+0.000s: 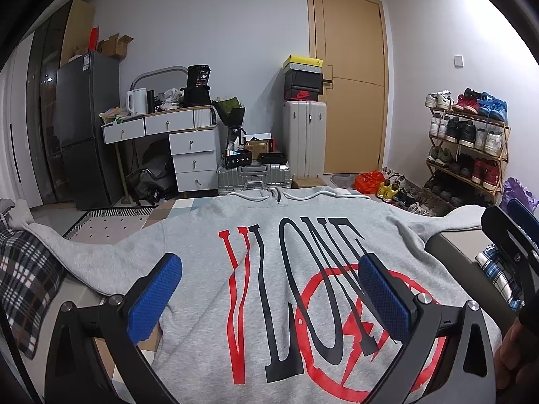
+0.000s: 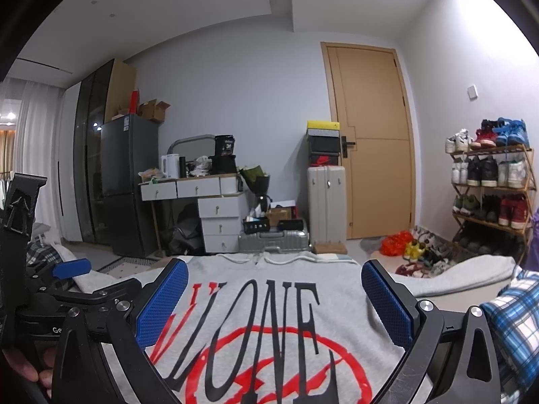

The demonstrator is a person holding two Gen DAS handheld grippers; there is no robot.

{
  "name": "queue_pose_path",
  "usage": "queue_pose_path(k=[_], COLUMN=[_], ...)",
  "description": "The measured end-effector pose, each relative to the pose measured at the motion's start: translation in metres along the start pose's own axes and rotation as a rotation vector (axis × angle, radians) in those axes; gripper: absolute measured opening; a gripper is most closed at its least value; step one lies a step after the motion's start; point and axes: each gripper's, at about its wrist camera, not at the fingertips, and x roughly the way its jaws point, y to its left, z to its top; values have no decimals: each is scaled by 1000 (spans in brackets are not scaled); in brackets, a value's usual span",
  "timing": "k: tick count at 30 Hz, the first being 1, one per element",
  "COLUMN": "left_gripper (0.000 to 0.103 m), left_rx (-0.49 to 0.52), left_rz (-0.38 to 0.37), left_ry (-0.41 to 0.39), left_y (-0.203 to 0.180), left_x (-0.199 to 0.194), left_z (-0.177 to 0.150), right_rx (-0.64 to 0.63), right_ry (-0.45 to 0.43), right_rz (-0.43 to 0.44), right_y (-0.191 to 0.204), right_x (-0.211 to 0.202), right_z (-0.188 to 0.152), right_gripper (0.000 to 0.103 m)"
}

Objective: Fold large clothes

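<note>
We see a grey hoodie of soft, matt knit cloth, its red and black print smooth and flat. The left gripper carries fingers faced with blue, finely dimpled rubbery pads on matt black plastic arms with shiny metal bolts; the right gripper looks the same. A checked woven cloth lies alongside. The door shows matt wood, the suitcase ribbed, dull-shining metal, the fridge a glossy dark face.
</note>
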Motion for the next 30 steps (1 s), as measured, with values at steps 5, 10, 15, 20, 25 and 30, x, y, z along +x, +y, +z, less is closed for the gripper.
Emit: queue_pose_path(k=[5,10,15,20,25,30], left_gripper=[102,102,102,102,102,102], left_rx=[2,-1,0,-9,-20,-33], left_rz=[3,4,3,0,4,-5], left_ry=[-1,-2,5,12,25,35], left_y=[0,1,2,5,7,8], left_x=[-1,-1,0,1,3,3], left_z=[0,0,0,0,0,0], right_rx=[-1,0,0,-4,-5,2], right_ry=[-1,-1,-1,1,6,17], right_rz=[1,1,2,4,7,21], right_y=[0,1,1,2,1,0], right_x=[-1,-1,-2,-1,1,2], right_z=[-1,-2,-2,-2,-2,-2], right_gripper=[103,103,103,103,103,103])
